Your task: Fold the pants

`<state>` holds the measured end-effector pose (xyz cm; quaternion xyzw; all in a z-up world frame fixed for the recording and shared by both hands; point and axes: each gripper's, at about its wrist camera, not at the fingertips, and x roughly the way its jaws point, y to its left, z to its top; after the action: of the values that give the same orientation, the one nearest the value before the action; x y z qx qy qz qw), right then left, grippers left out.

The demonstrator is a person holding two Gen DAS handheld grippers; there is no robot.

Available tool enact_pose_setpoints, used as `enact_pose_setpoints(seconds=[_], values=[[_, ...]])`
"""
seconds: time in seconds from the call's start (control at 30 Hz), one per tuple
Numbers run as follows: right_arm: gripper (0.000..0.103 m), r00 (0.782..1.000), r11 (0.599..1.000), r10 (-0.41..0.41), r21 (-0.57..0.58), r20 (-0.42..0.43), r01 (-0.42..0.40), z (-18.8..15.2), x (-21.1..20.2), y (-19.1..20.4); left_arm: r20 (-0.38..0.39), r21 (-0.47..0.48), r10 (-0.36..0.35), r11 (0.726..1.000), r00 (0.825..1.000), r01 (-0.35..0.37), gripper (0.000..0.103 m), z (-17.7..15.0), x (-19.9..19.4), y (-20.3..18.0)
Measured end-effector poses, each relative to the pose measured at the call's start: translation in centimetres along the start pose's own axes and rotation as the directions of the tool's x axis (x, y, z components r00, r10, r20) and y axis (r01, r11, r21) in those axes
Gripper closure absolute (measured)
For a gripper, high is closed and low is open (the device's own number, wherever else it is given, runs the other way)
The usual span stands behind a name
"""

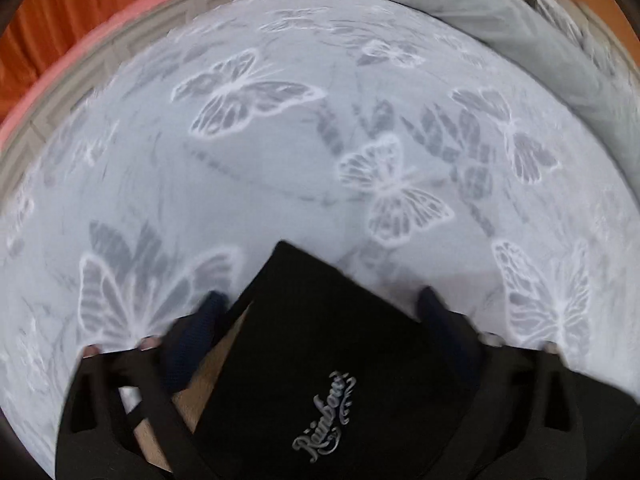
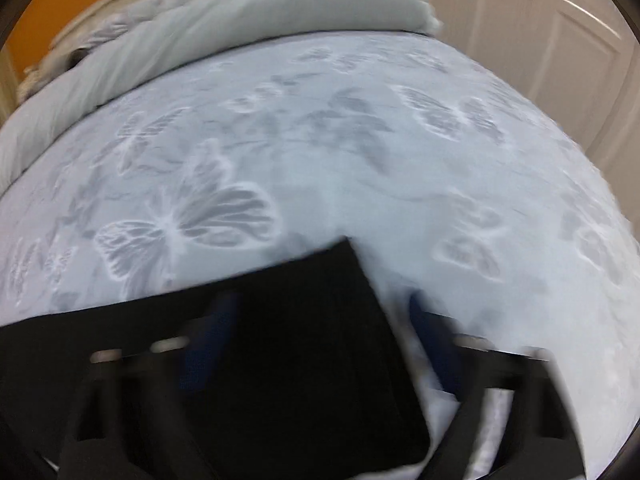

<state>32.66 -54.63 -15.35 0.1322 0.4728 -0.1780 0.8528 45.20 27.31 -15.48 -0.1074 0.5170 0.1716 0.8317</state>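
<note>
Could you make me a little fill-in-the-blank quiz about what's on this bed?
1. The bedspread is printed with pale ____.
2. The pants on it are ____ in colour.
3. The silver script on the pants, seen from the left gripper, reads ____.
4. Behind the bed, the right gripper view shows white panelled ____.

Missing words: butterflies; black; Rainbow; doors

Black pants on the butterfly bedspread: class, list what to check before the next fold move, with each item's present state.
1. Pants lie between the left gripper fingers: ok.
2. Pants lie between the right gripper fingers: ok.
3. Pads pressing the fabric on either side: cannot tell, blurred.
4. Bedspread ahead free of clutter: ok.
5. Grey duvet clear of the pants: ok.
</note>
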Motion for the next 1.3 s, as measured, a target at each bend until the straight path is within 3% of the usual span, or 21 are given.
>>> enact_pose_setpoints(seconds=[0.03, 0.07, 0.1, 0.17, 0.23, 0.37, 0.47, 0.53, 0.57, 0.67, 0.73, 0.8, 0.83, 0.9, 0.93, 1.0, 1.07, 1.17, 1.23, 1.27, 1.3], values=[[0.084, 1.0, 1.0, 0.0, -0.004, 0.013, 0.0, -0.1, -0.3, 0.2, 0.012, 0.013, 0.01, 1.0, 1.0, -0.01, 0.048, -0.1, -0.4, -0.3], [0.094, 0.996, 0.997, 0.076, 0.001, 0.035, -0.076, -0.1, -1.0, 0.5, 0.016, 0.009, 0.008, 1.0, 1.0, -0.009, 0.073, -0.1, -0.9, -0.1], [0.094, 0.993, 0.995, 0.098, 0.007, 0.069, -0.099, -0.1, -2.1, 0.5, 0.003, -0.019, -0.048, 0.999, 0.999, 0.048, 0.078, -0.2, -1.6, 0.6], [0.094, 0.982, 0.992, 0.126, -0.022, 0.142, -0.124, -0.2, -4.9, 0.9, 0.04, -0.068, -0.143, 0.987, 0.989, 0.145, 0.08, -0.3, -3.8, 2.4], [0.094, 0.957, 0.983, 0.184, -0.048, 0.224, -0.178, -0.7, -9.3, 0.8, 0.105, -0.053, -0.202, 0.977, 0.974, 0.208, 0.082, -0.6, -6.9, 3.4], [0.094, 0.903, 0.963, 0.268, -0.111, 0.335, -0.245, -2.9, -17.9, -0.6, 0.197, 0.003, -0.336, 0.94, 0.921, 0.342, 0.083, -3.4, -15.0, 7.0], [0.094, 0.891, 0.956, 0.286, -0.171, 0.352, -0.239, -5.9, -22.2, -2.0, 0.241, 0.052, -0.373, 0.927, 0.896, 0.372, 0.083, -7.0, -19.7, 10.1], [0.093, 0.901, 0.953, 0.281, -0.205, 0.33, -0.222, -9.1, -23.7, -3.5, 0.25, 0.075, -0.378, 0.926, 0.892, 0.371, 0.083, -10.2, -21.9, 11.9], [0.093, 0.909, 0.954, 0.275, -0.208, 0.314, -0.216, -10.4, -23.7, -4.3, 0.242, 0.086, -0.38, 0.925, 0.893, 0.37, 0.082, -12.1, -22.5, 13.0], [0.09, 0.955, 0.965, 0.214, -0.199, 0.207, -0.173, -15.2, -21.5, -6.5, 0.196, 0.11, -0.323, 0.945, 0.926, 0.307, 0.073, -17.3, -21.5, 15.3], [0.081, 0.976, 0.973, 0.168, -0.183, 0.136, -0.142, -17.5, -19.6, -7.4, 0.159, 0.092, -0.266, 0.963, 0.951, 0.254, 0.068, -20.2, -19.9, 16.6], [0.073, 0.986, 0.984, 0.128, -0.14, 0.105, -0.112, -19.9, -18.7, -8.5, 0.105, -0.012, -0.268, 0.963, 0.958, 0.271, 0.052, -22.8, -18.1, 18.9], [0.063, 0.986, 0.988, 0.127, -0.106, 0.103, -0.116, -20.6, -18.9, -9.2, 0.102, -0.076, -0.291, 0.951, 0.951, 0.299, 0.05, -23.6, -17.9, 20.0], [0.056, 0.983, 0.992, 0.121, -0.038, 0.14, -0.116, -21.8, -20.4, -10.3, 0.124, -0.172, -0.342, 0.917, 0.932, 0.359, 0.046, -24.6, -18.4, 21.5], [0.053, 0.978, 0.992, 0.123, -0.018, 0.166, -0.122, -22.3, -21.6, -10.6, 0.139, -0.213, -0.368, 0.895, 0.919, 0.391, 0.036, -24.9, -19.0, 22.0], [0.047, 0.972, 0.992, 0.125, 0.01, 0.201, -0.13, -22.5, -23.4, -10.3, 0.157, -0.24, -0.364, 0.888, 0.918, 0.393, 0.017, -24.9, -19.9, 21.9], [0.042, 0.958, 0.985, 0.16, 0.02, 0.238, -0.169, -23.0, -25.5, -9.2, 0.146, -0.272, -0.358, 0.882, 0.922, 0.385, 0.013, -24.6, -20.1, 21.2], [0.034, 0.932, 0.97, 0.232, 0.006, 0.279, -0.244, -23.2, -27.9, -5.6, 0.054, -0.323, -0.387, 0.866, 0.921, 0.382, 0.014, -23.8, -17.9, 19.5], [0.032, 0.925, 0.962, 0.257, 0.018, 0.281, -0.273, -23.4, -28.4, -4.0, -0.027, -0.372, -0.411, 0.85, 0.911, 0.373, 0.029, -23.3, -14.9, 18.1], [0.033, 0.922, 0.955, 0.278, 0.028, 0.27, -0.296, -23.4, -28.2, -2.9, -0.073, -0.385, -0.375, 0.865, 0.924, 0.321, 0.059, -23.3, -13.9, 17.6], [0.033, 0.921, 0.953, 0.284, 0.029, 0.265, -0.302, -23.4, -28.0, -2.0, -0.092, -0.393, -0.358, 0.87, 0.929, 0.296, 0.071, -23.3, -13.3, 17.5]])
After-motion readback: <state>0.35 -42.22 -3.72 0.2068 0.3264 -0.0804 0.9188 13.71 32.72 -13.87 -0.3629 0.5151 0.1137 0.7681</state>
